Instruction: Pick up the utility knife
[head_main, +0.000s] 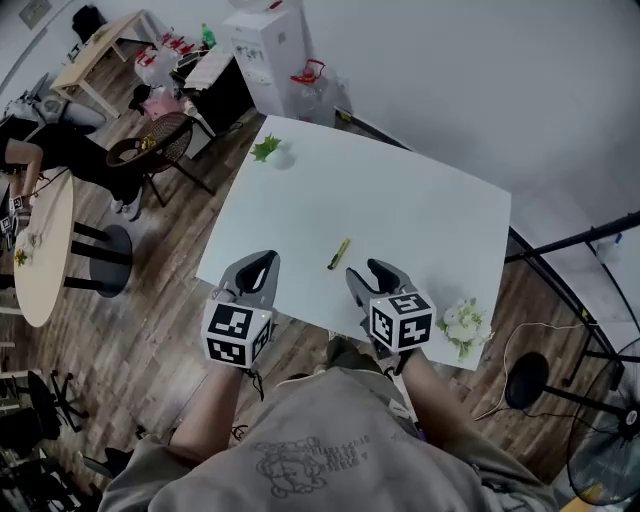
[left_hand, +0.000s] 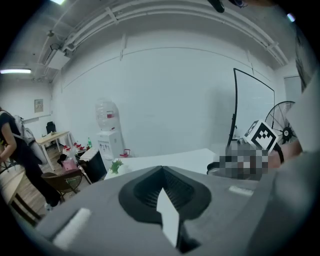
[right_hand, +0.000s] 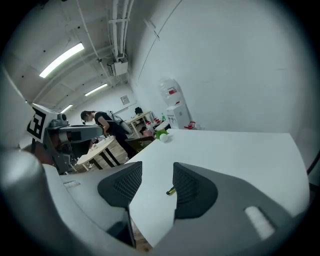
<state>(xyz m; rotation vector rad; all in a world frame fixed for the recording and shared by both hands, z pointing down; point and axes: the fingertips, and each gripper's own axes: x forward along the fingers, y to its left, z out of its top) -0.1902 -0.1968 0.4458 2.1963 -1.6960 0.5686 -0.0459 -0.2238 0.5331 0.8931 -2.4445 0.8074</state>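
Room: open workspace, wood floor (head_main: 170, 330), white table (head_main: 400, 190) set at an angle in front of me. Water dispenser (head_main: 262, 50) by the far wall, round table (head_main: 45, 250) off to my left.

Right gripper (right_hand: 156, 172): jaws apart, nothing clamped. It hovers over the near edge of the table. Its own view shows bare tabletop in the gap, with the end of the knife showing just beside the right-hand jaw.

Left gripper (left_hand: 162, 170): jaws together, nothing between them. It is held over the table's near-left edge.

Utility knife (head_main: 339, 253): yellow, lying flat on the table, just ahead of the right gripper and a little to its left, untouched by either tool.

Further out: green plant (head_main: 266, 149) at the far-left corner, white flowers (head_main: 465, 325) at the near-right edge.
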